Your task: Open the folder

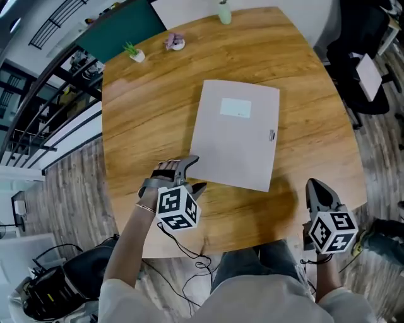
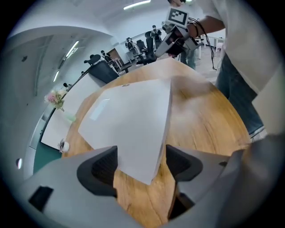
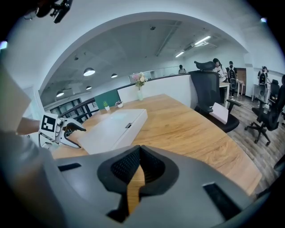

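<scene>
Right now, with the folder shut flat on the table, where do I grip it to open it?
Probably the cover's edge by the clasp, approached from the right of the folder: it lies flat, and the clasp marks the opening edge. The right gripper, shut and empty, is nearer that side; the left gripper stands open around the near-left corner.

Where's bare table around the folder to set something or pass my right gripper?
Bare table right of the folder out to the rim, and left of it; also between its near edge and the right gripper. Crowded: the far rim, with two plants and a vase, and the folder's near-left corner, between the open jaws of the left gripper.
</scene>
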Tool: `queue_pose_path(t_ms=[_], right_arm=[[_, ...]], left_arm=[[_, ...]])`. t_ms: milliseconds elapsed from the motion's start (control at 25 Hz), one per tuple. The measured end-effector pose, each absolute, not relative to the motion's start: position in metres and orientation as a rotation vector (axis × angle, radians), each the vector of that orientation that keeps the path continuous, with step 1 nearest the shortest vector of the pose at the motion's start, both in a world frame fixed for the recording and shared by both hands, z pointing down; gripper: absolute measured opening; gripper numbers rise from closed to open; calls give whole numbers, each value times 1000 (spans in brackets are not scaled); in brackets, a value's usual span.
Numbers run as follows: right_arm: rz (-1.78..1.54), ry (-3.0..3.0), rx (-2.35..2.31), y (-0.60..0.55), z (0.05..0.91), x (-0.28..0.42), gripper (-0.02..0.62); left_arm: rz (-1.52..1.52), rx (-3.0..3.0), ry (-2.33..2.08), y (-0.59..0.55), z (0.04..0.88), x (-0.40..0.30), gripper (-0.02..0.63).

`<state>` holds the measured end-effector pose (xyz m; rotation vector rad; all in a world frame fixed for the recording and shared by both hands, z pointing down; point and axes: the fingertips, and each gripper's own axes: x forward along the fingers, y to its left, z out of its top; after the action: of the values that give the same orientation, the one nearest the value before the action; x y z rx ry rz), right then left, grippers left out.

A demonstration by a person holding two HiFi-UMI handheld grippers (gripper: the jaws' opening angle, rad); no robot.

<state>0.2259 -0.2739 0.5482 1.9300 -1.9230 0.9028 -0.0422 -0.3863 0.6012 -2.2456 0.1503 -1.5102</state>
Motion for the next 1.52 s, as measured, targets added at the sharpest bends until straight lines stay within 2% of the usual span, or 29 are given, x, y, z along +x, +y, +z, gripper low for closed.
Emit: queue_pose_path(t_ms=[320,1000,1320,1520], right_arm=[[905,-1910,1918,-274,547,202,2],[915,-1901,1945,-266,547,202,2],[919,-1930,1893,-271,543,187,2],[909,-1950,1867,-273,539,180,2]], left_arm=[[-1447,-2285,2,-385,605,-37,285],[-1455,-2425,-113,-374,596,-38,205],[-1403,-2513,-16,-379,582,-45,129],[-1242,-2509,165,-386,574,-42,86]])
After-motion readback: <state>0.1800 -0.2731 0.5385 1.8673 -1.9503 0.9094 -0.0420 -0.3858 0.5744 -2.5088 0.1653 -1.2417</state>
